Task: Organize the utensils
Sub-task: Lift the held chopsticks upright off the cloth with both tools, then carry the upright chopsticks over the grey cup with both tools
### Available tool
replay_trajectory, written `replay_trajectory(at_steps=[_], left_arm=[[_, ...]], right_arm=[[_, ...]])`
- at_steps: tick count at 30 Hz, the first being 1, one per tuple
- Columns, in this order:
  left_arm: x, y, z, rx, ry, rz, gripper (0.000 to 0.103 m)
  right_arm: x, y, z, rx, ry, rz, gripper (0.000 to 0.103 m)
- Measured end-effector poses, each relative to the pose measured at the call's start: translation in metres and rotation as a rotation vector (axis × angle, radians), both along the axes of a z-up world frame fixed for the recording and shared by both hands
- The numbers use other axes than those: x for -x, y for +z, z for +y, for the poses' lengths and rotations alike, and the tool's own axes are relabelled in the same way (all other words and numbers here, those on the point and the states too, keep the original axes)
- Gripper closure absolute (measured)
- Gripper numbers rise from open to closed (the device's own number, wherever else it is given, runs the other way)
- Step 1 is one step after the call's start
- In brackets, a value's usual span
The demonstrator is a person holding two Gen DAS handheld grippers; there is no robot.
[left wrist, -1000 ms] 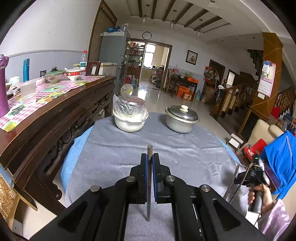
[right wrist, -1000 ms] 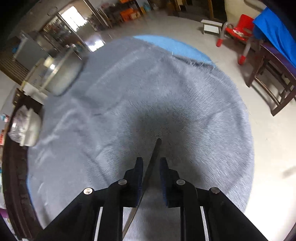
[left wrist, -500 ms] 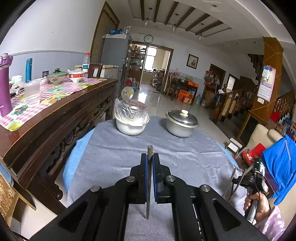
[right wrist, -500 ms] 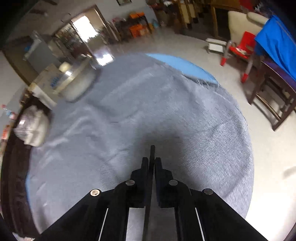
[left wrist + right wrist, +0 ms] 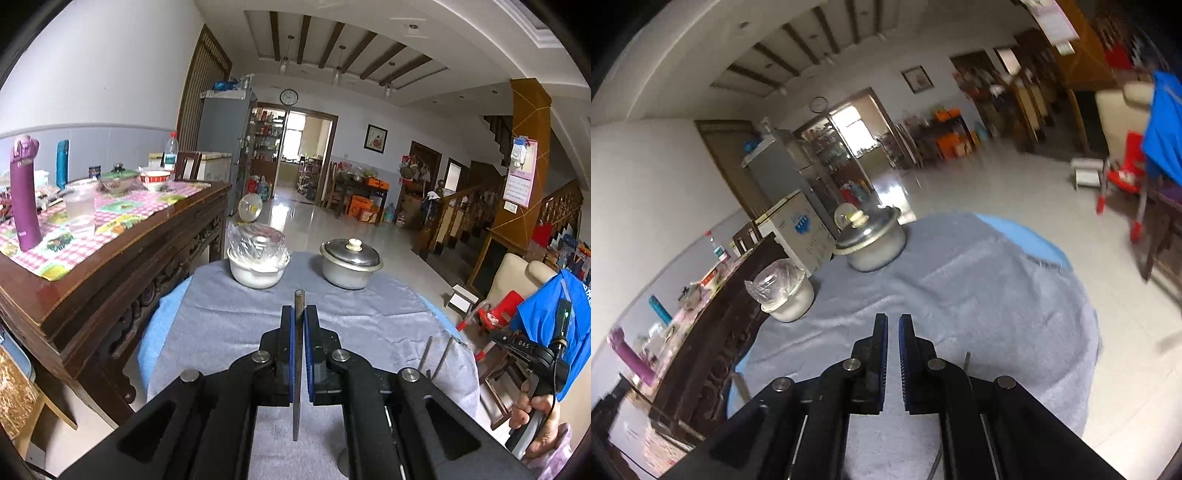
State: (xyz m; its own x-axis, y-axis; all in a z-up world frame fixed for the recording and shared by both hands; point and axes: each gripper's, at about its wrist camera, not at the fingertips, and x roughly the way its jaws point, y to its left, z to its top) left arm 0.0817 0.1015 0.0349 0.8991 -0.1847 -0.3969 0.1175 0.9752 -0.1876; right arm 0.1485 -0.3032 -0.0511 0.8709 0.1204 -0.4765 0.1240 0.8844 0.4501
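One utensil (image 5: 297, 387) clenched in left gripper (image 5: 300, 309) jaws above tabletop (image 5: 221, 332). Right gripper (image 5: 893, 318) jaws just closed, lifted off; thin rod (image 5: 967, 360) at 4 o'clock, hold unclear.

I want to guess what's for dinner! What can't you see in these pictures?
- Pot, both views: its lid hides what is inside.
- White bowl, both views: crinkled plastic wrap hides the contents.
- Thin metal rod, right wrist view: the right gripper covers its lower part, so what it is stays unclear.
- Far shelves, left wrist view: too small.
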Motion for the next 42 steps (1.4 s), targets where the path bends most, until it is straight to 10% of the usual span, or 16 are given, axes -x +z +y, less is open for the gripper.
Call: replay_trajectory(at_steps=[5, 7, 20, 28, 42], left_arm=[[0.007, 0.004, -0.007, -0.008, -0.029, -0.011, 0.098], [0.005, 0.0, -0.011, -0.015, -0.039, -0.003, 0.098], [-0.019, -0.029, -0.006, 0.011, -0.032, 0.089, 0.098], [-0.025, -0.034, -0.004, 0.014, -0.024, 0.105, 0.098], [-0.005, -0.022, -0.005, 0.025, -0.019, 0.06, 0.098]], right_arm=[[-0.031, -0.027, -0.004, -0.023, 0.024, 0.22, 0.085], [-0.053, -0.053, -0.01, -0.041, 0.042, 0.323, 0.049], [-0.151, -0.163, -0.009, 0.095, -0.03, 0.636, 0.078], [-0.153, -0.16, 0.003, 0.197, -0.02, 0.613, 0.097], [-0.031, -0.041, 0.01, 0.041, 0.038, 0.062, 0.097]])
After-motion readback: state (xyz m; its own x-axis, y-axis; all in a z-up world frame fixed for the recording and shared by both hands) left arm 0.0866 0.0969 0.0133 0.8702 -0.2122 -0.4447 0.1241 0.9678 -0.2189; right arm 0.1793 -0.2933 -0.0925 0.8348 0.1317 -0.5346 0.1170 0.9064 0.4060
